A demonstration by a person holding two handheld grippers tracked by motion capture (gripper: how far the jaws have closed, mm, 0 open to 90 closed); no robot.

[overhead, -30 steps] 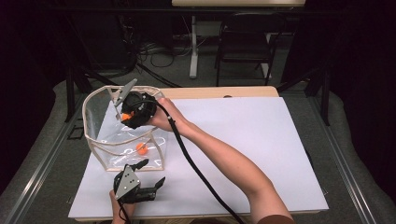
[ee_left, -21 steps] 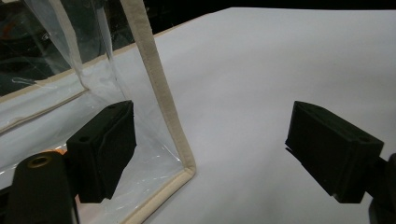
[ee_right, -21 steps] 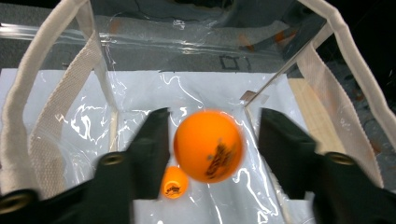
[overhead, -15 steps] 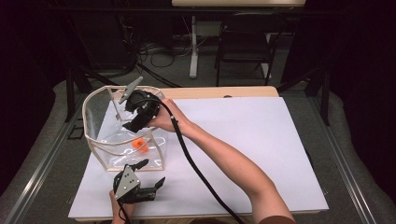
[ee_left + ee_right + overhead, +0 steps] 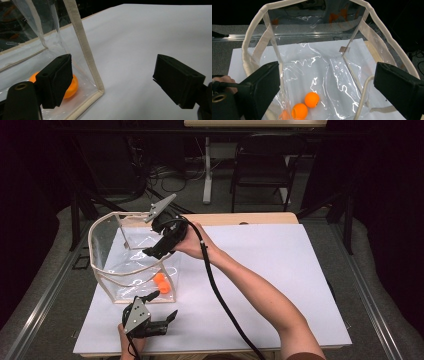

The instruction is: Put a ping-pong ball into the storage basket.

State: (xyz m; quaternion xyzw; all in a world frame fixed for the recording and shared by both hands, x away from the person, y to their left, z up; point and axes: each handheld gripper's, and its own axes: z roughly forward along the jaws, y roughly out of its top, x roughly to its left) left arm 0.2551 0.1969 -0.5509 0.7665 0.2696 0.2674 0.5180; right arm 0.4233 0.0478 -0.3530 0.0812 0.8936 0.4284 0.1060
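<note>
While the right gripper (image 5: 159, 251) hangs over the clear bag (image 5: 107, 270), its jaws stand wide with nothing between them, having just been opening. That bag stands upright near the left edge of the white sheet (image 5: 280, 270), mouth up, its cloth rim (image 5: 252, 27) held in a broad loop with free room inside. Two orange balls (image 5: 305, 105) lie touching on the bag's floor at its near corner; a third orange patch beside them may be a reflection in the plastic, and I cannot tell which. Just outside that corner rests the left gripper (image 5: 159, 307), jaws spread wide and empty, pointing along the sheet past the bag's trimmed edge (image 5: 85, 52). In the left gripper view one jaw covers part of a ball (image 5: 71, 87). To the right the sheet lies bare out to its edge. Beyond the table (image 5: 250, 218) everything is dark, and the left hand (image 5: 131, 344) is cut off at the frame's bottom.
</note>
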